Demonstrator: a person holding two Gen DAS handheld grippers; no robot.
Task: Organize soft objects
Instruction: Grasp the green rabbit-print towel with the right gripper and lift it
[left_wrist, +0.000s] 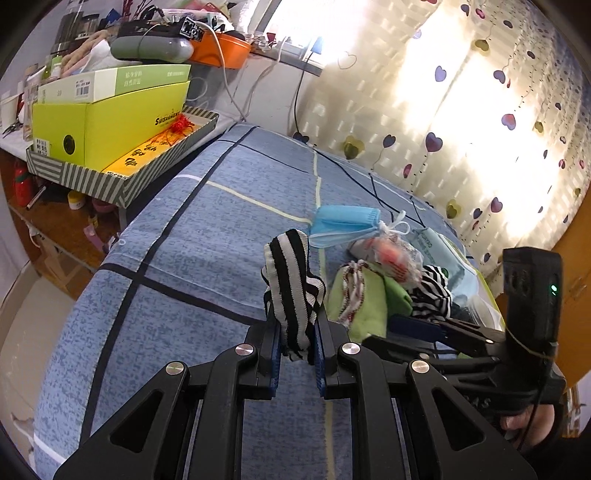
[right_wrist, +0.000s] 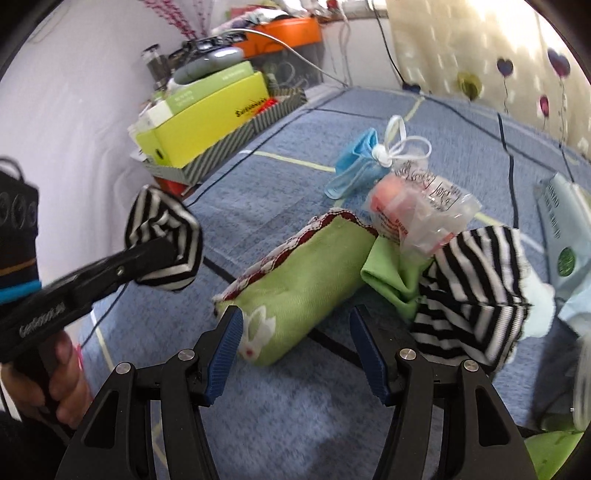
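We are working over the bed (left_wrist: 192, 266), its blue checked cover carrying a heap of soft things near the curtain side. Largest in the heap is the green cloth roll (right_wrist: 295, 291), long axis slanting from near-left up toward far-right, one end just beyond our right gripper (right_wrist: 295, 354), whose fingers stand spread and empty. Beside it lie a second striped sock (right_wrist: 476, 295), a plastic bag (right_wrist: 417, 210) and a blue face mask (right_wrist: 354, 166). Our left gripper (left_wrist: 297, 347) is clenched on a striped sock (left_wrist: 291, 291), which stands upright above the fingers, clear of the bed. We judge the sorting under way; next, the right should close across the roll's short width.
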